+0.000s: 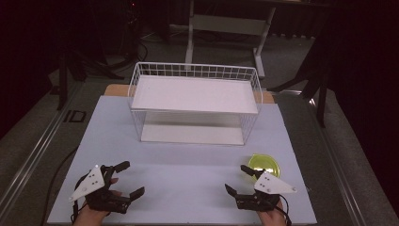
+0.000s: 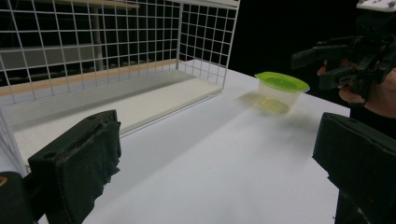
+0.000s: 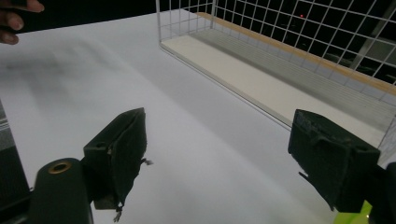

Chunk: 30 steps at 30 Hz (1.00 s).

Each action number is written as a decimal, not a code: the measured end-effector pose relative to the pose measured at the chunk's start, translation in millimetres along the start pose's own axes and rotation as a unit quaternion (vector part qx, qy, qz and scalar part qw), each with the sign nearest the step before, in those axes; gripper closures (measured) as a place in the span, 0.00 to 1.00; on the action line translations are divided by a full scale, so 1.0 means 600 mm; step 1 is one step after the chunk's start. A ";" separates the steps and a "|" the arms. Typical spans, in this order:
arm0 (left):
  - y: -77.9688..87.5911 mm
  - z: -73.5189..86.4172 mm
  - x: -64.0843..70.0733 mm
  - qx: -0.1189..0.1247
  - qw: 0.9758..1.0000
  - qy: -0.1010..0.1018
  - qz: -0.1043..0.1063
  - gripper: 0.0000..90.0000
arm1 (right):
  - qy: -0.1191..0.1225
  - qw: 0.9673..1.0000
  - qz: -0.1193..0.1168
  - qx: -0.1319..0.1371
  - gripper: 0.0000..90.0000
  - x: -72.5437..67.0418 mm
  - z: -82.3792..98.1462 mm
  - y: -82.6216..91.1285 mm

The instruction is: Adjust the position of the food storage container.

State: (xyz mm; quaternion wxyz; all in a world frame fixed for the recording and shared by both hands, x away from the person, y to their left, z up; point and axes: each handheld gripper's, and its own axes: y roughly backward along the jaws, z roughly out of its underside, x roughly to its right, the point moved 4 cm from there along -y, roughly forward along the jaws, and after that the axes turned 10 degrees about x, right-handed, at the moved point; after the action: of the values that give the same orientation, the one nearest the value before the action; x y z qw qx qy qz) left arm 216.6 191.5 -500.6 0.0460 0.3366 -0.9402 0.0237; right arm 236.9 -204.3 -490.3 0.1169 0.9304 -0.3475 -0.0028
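Nearest the camera in the high view, both grippers sit at the near edge of the table (image 1: pixel 188 165). The left gripper (image 1: pixel 126 179) has its jaws spread wide with nothing between them, and so does the right gripper (image 1: pixel 238 178). The tub (image 1: pixel 264 164), clear with a green lid, stands just beyond the right gripper, near the table's right edge and apart from the jaws. From the left gripper view the tub (image 2: pixel 279 91) stands well ahead on bare tabletop, with the right gripper (image 2: pixel 327 65) behind it. The basket (image 1: pixel 194 101), a white wire rack with a shelf, stands at the table's far middle, well apart from the tub. Open white surface lies between basket and grippers, with nothing in the way.
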 end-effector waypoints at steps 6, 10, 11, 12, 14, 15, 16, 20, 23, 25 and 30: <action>0.001 -0.004 0.000 0.010 1.000 -0.014 -0.003 0.02 | -0.007 1.000 -0.004 0.013 0.20 -0.004 -0.016 0.002; 0.000 -0.003 0.000 0.010 1.000 -0.006 -0.001 0.02 | -0.011 1.000 -0.006 0.015 0.19 -0.003 -0.024 0.003; 0.000 -0.004 0.001 0.010 1.000 -0.006 -0.001 0.02 | -0.009 1.000 -0.003 0.018 0.18 -0.003 -0.028 0.004; -0.001 -0.004 0.001 0.011 1.000 -0.007 0.001 0.02 | -0.008 1.000 -0.002 0.020 0.15 -0.002 -0.032 0.005; -0.001 -0.004 0.003 0.010 1.000 -0.008 0.002 0.02 | -0.007 1.000 0.008 0.029 0.14 0.004 -0.045 0.010; -0.002 -0.004 0.003 0.009 1.000 -0.007 0.003 0.02 | -0.011 0.999 0.011 0.034 0.13 0.008 -0.049 0.013; -0.001 -0.004 0.003 0.009 1.000 -0.006 0.003 0.02 | -0.016 0.999 0.014 0.039 0.13 0.016 -0.056 0.016; -0.001 -0.004 0.004 0.008 1.000 -0.014 0.003 0.02 | -0.019 0.998 0.038 0.040 0.13 0.049 -0.070 0.024; -0.002 -0.003 0.005 0.008 1.000 -0.011 0.006 0.02 | -0.020 0.998 0.053 0.035 0.15 0.076 -0.071 0.030; -0.003 -0.002 0.005 0.007 1.000 -0.009 0.007 0.02 | -0.033 0.997 0.057 0.031 0.18 0.094 -0.069 0.033; -0.004 -0.003 0.006 0.008 1.000 -0.008 0.009 0.02 | -0.056 0.996 0.071 0.013 0.29 0.131 -0.054 0.044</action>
State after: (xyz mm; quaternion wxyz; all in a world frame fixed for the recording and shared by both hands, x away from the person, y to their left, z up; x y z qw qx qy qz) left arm 215.4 187.4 -498.5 0.0351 0.3291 -0.9432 0.0291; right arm 281.9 -267.5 -446.8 0.0846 0.9031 -0.4190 -0.0421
